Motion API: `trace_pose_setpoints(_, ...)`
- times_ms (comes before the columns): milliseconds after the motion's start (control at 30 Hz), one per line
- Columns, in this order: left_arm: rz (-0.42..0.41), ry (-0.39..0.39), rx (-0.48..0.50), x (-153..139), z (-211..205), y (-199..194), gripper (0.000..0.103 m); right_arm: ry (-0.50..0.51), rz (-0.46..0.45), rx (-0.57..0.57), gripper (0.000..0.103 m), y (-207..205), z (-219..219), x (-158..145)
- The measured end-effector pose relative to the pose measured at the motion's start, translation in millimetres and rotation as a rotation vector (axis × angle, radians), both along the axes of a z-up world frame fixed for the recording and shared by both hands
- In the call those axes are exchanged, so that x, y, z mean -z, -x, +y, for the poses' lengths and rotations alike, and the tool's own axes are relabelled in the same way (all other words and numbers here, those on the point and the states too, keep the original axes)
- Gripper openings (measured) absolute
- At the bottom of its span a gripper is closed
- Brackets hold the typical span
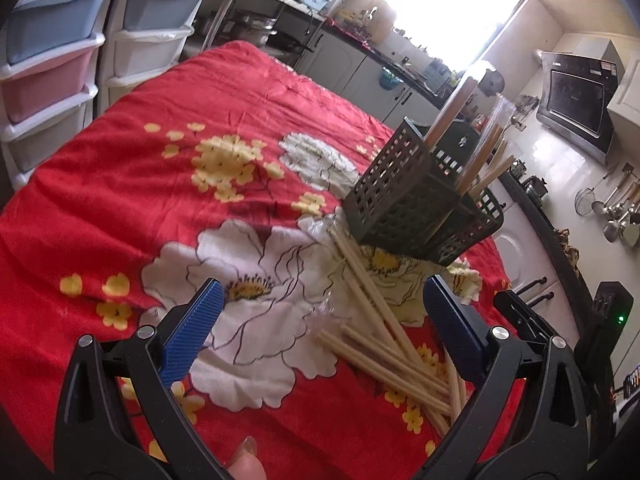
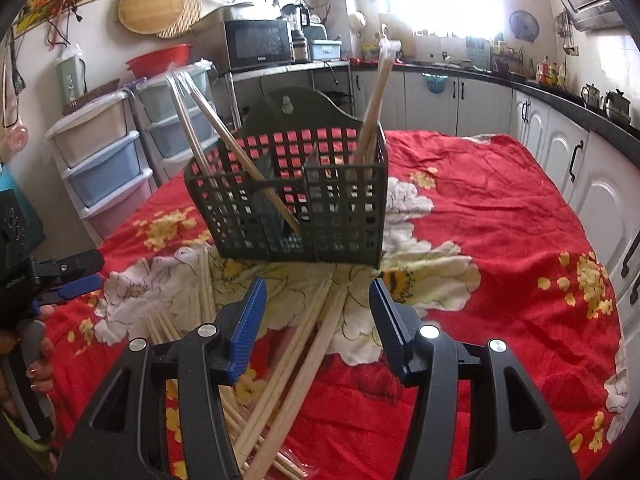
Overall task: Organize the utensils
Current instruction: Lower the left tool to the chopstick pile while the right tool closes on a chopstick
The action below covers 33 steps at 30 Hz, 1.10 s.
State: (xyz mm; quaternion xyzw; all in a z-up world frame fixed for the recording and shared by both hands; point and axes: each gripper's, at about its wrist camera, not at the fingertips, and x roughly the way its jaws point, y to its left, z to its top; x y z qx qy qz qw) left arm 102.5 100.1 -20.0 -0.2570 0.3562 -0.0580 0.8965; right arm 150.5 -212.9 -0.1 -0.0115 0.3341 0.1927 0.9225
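Note:
A dark green slotted utensil basket [image 1: 416, 204] [image 2: 296, 196] stands on a red floral tablecloth [image 1: 160, 184] [image 2: 500, 240]. Wrapped pairs of wooden chopsticks stand in it: one pair [image 2: 374, 104] in the right compartment, others [image 2: 224, 136] leaning in the left. Several loose chopsticks [image 1: 384, 344] [image 2: 296, 368] lie on the cloth in front of the basket. My left gripper [image 1: 320, 320] is open and empty above the cloth, left of the pile. My right gripper [image 2: 318, 320] is open and empty just above the loose chopsticks, in front of the basket.
Plastic drawer towers [image 1: 60, 60] [image 2: 104, 168] stand beyond the table's far side. Kitchen counters with white cabinets [image 2: 560, 152] run along the wall. A microwave [image 2: 258, 42] sits on a shelf behind. The left gripper also shows at the left edge of the right wrist view [image 2: 68, 276].

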Motion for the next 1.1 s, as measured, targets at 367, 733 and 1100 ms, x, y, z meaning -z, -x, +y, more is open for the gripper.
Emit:
trace_pose_setpoints(367, 0.099, 0.077, 0.023, 24.9, 1.1, 4.3, 0.061, 0.006, 0.028, -0.008, 0.051, -2.5, -0.9, 7.8)
trace_pose_setpoints(733, 0.176, 0.164, 0.087, 43.0, -12.7, -2.3, 0.033, 0.027, 0.074, -0.006, 0.049, -10.5, 0.5, 21.1)
trace_pose_setpoints(1100, 0.196, 0.186, 0.079, 51.7, -10.4, -14.9, 0.018, 0.039, 0.146, 0.006, 0.046, -27.4, 1.7, 35.8)
